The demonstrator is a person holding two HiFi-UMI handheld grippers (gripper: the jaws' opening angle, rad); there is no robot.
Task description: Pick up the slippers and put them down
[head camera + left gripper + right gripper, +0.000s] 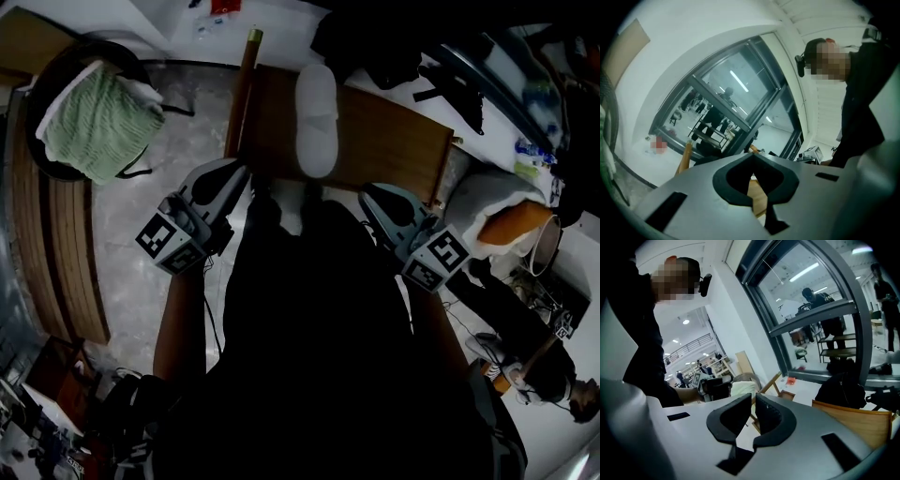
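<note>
One white slipper (316, 117) lies lengthwise on the brown wooden table (394, 136), at its middle. A second white shape (291, 204) shows just below the table's near edge, between the two grippers, and dark clothing partly hides it. My left gripper (246, 174) hovers at the table's near left corner, jaws shut with nothing between them (751, 157). My right gripper (367, 195) hangs at the near edge, to the right of the slipper, also shut and empty (753, 397). Neither gripper touches the slipper.
A round dark chair with a green knitted cloth (98, 122) stands at the left, with a slatted wooden bench (66, 253) below it. A wooden pole (246, 84) runs along the table's left side. Dark bags (394, 47) lie behind the table. A pillow (511, 220) and a seated person (525, 347) are at the right.
</note>
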